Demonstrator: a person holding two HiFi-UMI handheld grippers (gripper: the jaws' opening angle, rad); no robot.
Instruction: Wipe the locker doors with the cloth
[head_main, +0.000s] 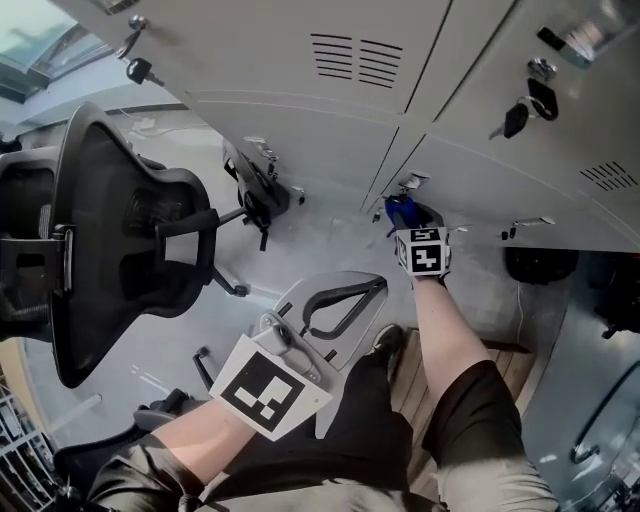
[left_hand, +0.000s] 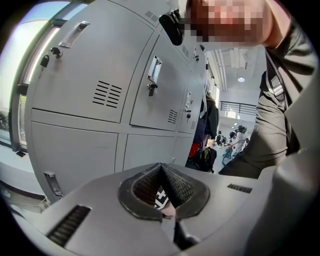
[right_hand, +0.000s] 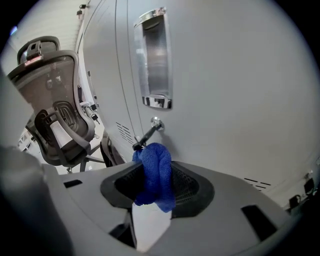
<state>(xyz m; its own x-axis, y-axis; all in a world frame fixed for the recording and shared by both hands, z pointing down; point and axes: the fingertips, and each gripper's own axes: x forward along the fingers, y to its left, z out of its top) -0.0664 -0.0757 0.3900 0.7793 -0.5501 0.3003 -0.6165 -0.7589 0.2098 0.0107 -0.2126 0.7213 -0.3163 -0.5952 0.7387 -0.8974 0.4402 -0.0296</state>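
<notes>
Blue terry cloth (right_hand: 154, 175), bunched into a soft roll, sits pinched in your right hand-held gripper (head_main: 402, 213). The jaws are closed on its middle, so a rounded wad stands proud toward the pale grey metal locker door (right_hand: 235, 100). Whether the wad already touches the door I cannot tell.

Judging by its look, the cloth is light and limp. It should flatten under pressure and could drag out of the jaws on a long stroke, so a hold deep in the fold, as you have now, seems right.

Your right gripper view shows what the head view does not. A small silver key in its lock (right_hand: 145, 136) sits at 11 o'clock from the cloth, close enough to snag it, and a chrome recessed handle (right_hand: 155, 65) is at 12 o'clock.

The head view alone shows the black mesh office chair (head_main: 110, 240) at 9 o'clock and your left hand-held gripper (left_hand: 161, 167) low at 7 o'clock. That gripper's own view shows its jaws drawn together on nothing, facing the lockers.
</notes>
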